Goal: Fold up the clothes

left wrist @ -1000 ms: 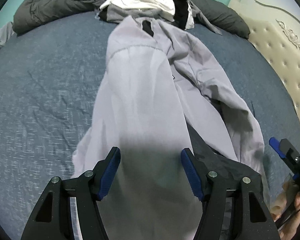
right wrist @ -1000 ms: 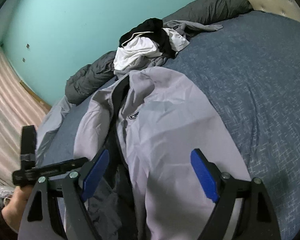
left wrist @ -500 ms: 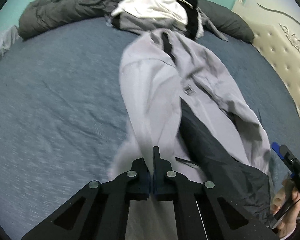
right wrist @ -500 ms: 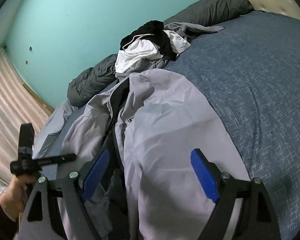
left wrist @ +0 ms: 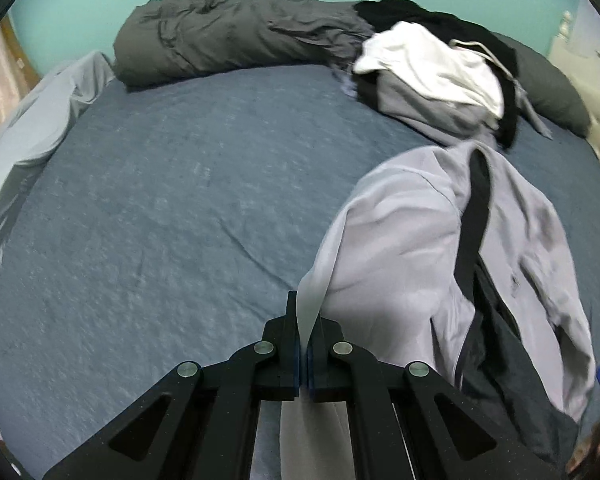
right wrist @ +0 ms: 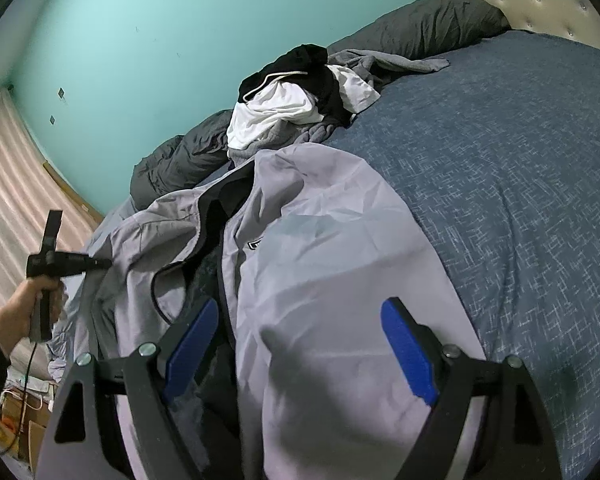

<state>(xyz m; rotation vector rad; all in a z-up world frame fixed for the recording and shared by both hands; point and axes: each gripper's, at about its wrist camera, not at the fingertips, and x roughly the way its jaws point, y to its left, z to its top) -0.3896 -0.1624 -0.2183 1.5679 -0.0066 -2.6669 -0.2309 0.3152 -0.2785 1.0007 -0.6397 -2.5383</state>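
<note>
One thin, slippery light-grey nylon jacket (left wrist: pixel 400 248), soft: hem pinched in closed left gripper (left wrist: pixel 303 336); right gripper (right wrist: pixel 300 344) wide open, empty, over near front panel.

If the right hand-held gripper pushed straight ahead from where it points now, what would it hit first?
Most likely the light grey jacket. The right hand-held gripper is open, with the cloth spread right between and ahead of its fingers. The clothes pile lies farther along that line; depth is hard to judge.
</note>
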